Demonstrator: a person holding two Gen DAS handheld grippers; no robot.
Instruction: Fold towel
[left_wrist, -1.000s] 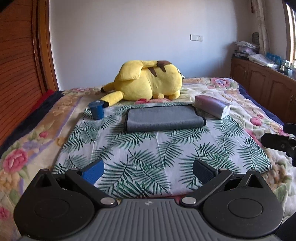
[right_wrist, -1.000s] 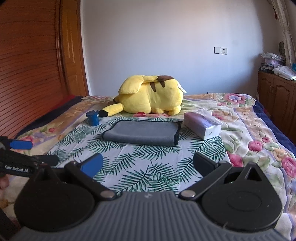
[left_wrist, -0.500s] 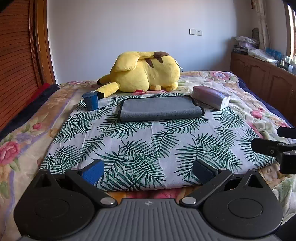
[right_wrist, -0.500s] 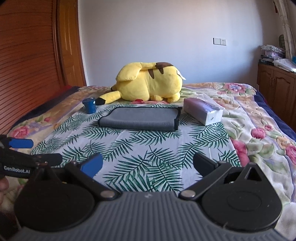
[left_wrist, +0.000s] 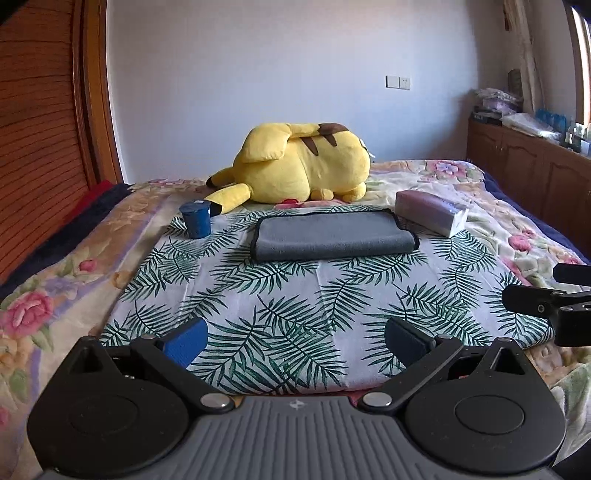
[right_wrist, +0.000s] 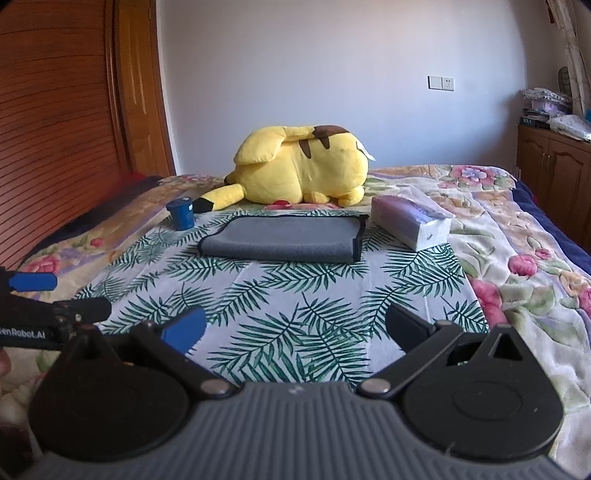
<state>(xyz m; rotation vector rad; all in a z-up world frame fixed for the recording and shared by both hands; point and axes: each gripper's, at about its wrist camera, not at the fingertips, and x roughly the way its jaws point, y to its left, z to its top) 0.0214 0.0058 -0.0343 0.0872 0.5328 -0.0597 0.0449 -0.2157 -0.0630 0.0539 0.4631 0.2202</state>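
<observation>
A grey towel (left_wrist: 332, 238) with dark trim lies folded flat on the palm-leaf cloth (left_wrist: 295, 306) on the bed; it also shows in the right wrist view (right_wrist: 284, 242). My left gripper (left_wrist: 295, 341) is open and empty, low over the near edge of the cloth, well short of the towel. My right gripper (right_wrist: 295, 328) is open and empty, also near the cloth's front edge. Each gripper shows at the side of the other's view: the right one (left_wrist: 546, 295) and the left one (right_wrist: 55, 295).
A yellow plush toy (left_wrist: 299, 170) lies behind the towel. A blue cup (left_wrist: 195, 219) stands to its left and a tissue pack (left_wrist: 430, 212) to its right. A floral bedspread (left_wrist: 517, 229) surrounds the cloth. Wooden cabinets (left_wrist: 524, 166) line the right wall, a wooden wardrobe (left_wrist: 44, 122) the left.
Both grippers have drawn back and dropped lower, so the towel and toy sit a little farther off. Both stay open and empty; the towel has not moved.
</observation>
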